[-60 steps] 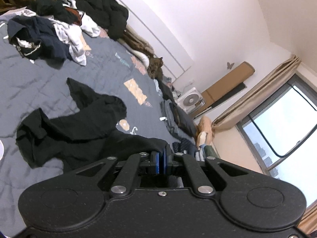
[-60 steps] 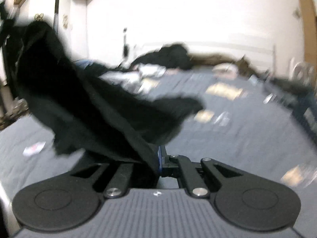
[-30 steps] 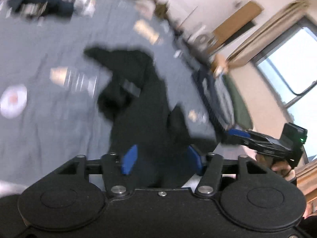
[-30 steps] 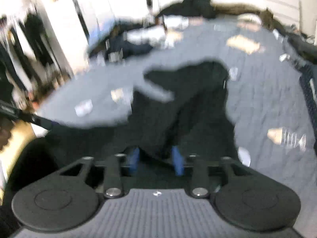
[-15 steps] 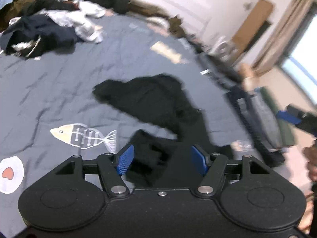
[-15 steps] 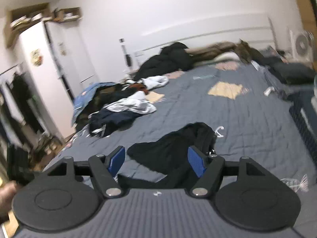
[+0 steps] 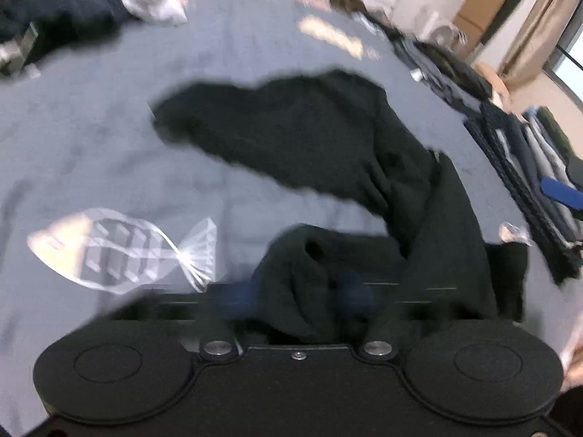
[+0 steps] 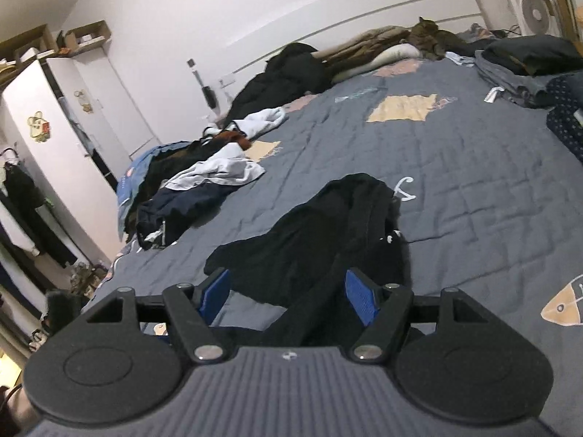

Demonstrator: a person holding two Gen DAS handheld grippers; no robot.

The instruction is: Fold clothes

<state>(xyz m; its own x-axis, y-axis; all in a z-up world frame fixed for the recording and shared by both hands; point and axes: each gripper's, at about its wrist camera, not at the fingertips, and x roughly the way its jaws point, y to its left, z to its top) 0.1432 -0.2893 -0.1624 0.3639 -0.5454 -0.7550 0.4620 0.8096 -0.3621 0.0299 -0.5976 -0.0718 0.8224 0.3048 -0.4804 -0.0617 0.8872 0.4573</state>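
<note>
On the blue-grey bed a black garment sprawls crumpled, one sleeve flung outward. Its near edge bunches between my left fingers, which have just been closing on that fold. My right fingers stand spread, cloth lying loose between them.

Grey-blue quilt printed with fish and tan patches. Cat lying at the headboard. Fan at right. White wardrobe at left, boxes on top.
</note>
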